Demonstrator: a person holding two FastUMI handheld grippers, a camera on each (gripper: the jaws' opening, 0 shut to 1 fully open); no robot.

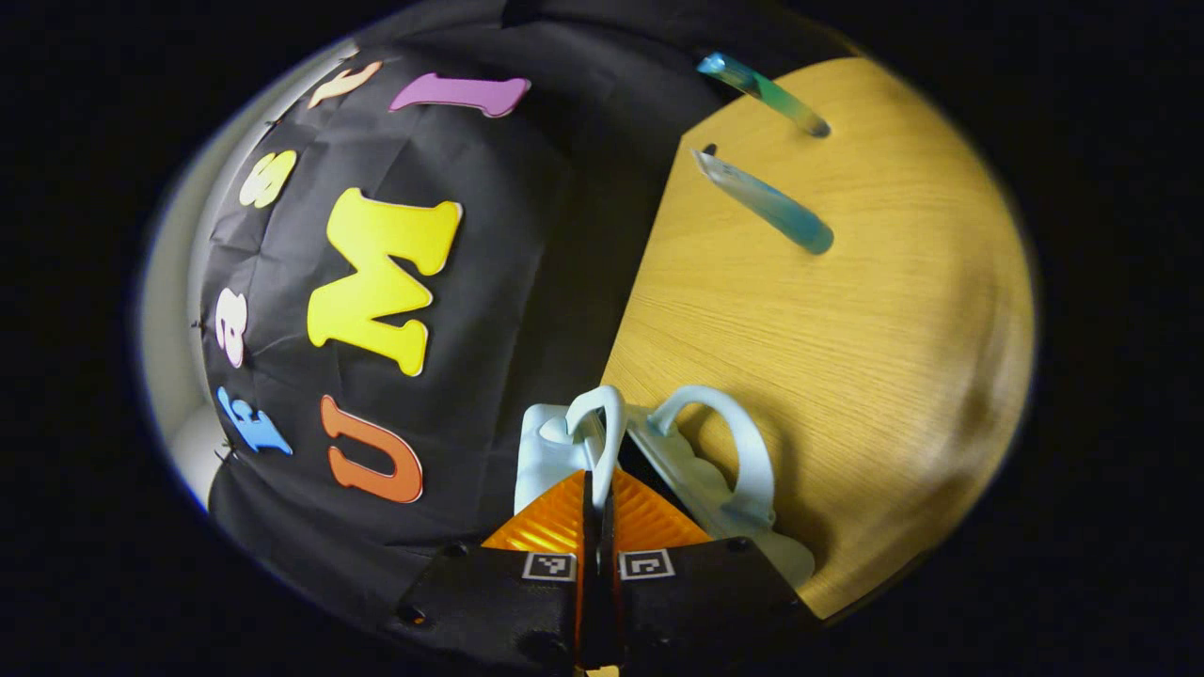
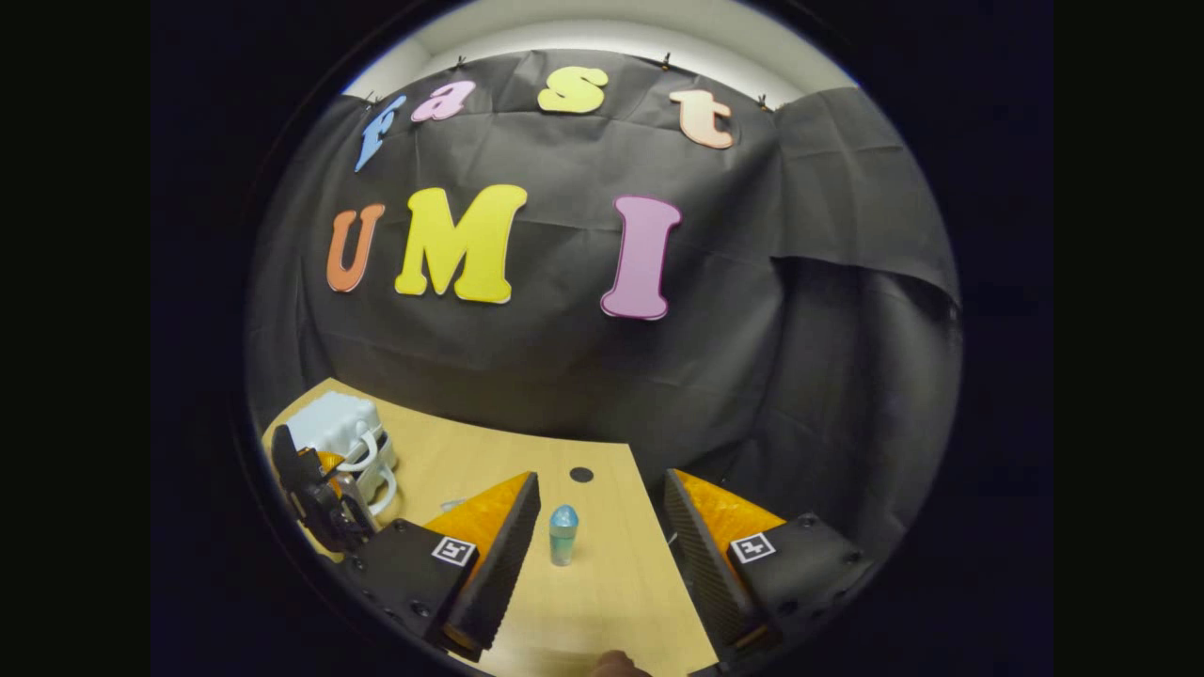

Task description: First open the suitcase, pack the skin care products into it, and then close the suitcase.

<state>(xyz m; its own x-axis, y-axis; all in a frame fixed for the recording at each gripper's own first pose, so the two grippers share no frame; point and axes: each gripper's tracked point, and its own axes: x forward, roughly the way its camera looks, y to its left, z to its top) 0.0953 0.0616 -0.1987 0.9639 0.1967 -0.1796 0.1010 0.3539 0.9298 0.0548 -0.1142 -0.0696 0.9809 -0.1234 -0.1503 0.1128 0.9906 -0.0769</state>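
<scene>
- Left tool clamped narrow on one pale blue loop handle of the small pale blue plastic suitcase; both fingers pressed against that handle, almost no gap between them.
- Second loop handle free, just right of the gripped one; suitcase parted slightly between the two handles, resting at the near left edge of the light wooden table.
- Two slim translucent blue-green skin care tubes lying on the table well beyond the suitcase, side by side, apart from each other, near the far edge.
- Right tool spread wide above the table, holding nothing.
- One small blue-capped skin care bottle standing upright on the table between the right tool's fingers, touching neither.
- Seen from the right gripper view: suitcase at far left of the table, left tool at its handles.
</scene>
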